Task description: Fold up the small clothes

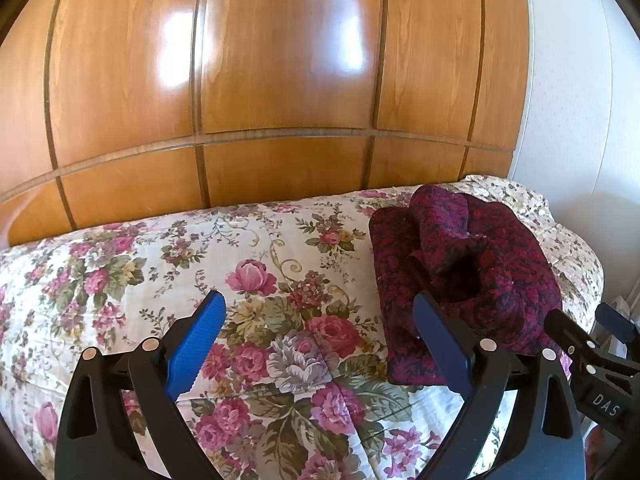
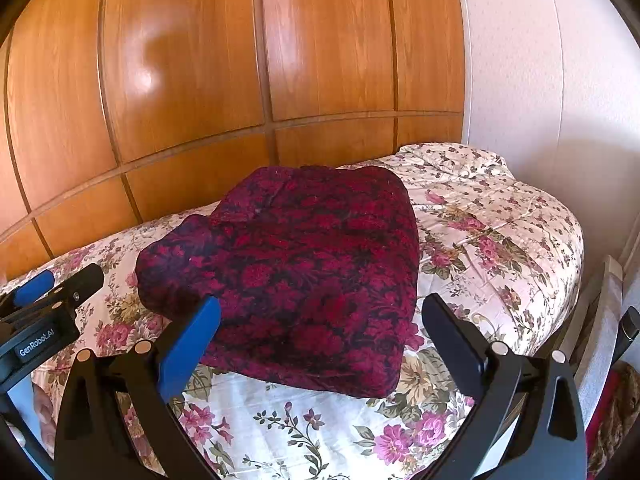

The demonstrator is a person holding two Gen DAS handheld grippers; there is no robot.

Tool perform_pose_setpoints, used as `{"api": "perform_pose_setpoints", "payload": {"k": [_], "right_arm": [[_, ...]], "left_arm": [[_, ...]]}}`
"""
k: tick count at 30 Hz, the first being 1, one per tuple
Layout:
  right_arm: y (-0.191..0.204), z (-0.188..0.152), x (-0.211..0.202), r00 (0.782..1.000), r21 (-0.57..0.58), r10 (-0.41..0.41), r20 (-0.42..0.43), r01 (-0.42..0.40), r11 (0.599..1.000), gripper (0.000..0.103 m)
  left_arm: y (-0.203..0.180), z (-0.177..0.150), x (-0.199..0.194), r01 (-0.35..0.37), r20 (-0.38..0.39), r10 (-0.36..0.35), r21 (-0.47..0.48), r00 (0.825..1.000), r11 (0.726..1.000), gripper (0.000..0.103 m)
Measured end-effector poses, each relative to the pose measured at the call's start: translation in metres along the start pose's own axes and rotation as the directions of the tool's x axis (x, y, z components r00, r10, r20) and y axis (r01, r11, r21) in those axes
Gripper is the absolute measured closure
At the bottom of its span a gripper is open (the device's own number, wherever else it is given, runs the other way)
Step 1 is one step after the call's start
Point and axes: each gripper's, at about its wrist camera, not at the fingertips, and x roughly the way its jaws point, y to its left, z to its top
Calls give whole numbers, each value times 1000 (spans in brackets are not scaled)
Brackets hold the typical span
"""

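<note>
A dark red, black-patterned garment (image 1: 492, 240) (image 2: 312, 264) lies folded into a thick bundle on the floral bedspread (image 1: 160, 264) (image 2: 500, 240). In the left wrist view a rolled sleeve opening shows on top of it. My left gripper (image 1: 318, 298) (image 2: 64, 280) is open over bare bedspread just left of the bundle, nothing between its blue pads. My right gripper (image 2: 322, 301) (image 1: 586, 318) is open at the bundle's near edge. The cloth lies beyond its fingertips (image 2: 208, 312) and the pads do not press on it.
A glossy wooden panel wall (image 1: 280, 80) rises right behind the bed. A white wall (image 2: 540, 80) closes the right side. The bed edge drops off at right, with white and dark furniture (image 2: 604, 320) beside it. A hand (image 2: 42, 408) shows at the lower left.
</note>
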Motion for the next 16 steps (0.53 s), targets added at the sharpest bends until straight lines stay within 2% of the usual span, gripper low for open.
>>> {"api": "perform_pose_setpoints", "payload": {"k": [6,16], "right_arm": [[2,0,-2,1000,-1,-3,-1,3,1000,2],[-15,12,-8,999,36,-27,33,26,999,2]], "left_arm": [[1,2,-5,-2,25,2,-8,1000,1000,12],[4,-2,4,-18,-17,18,-18,1000,1000,9]]}}
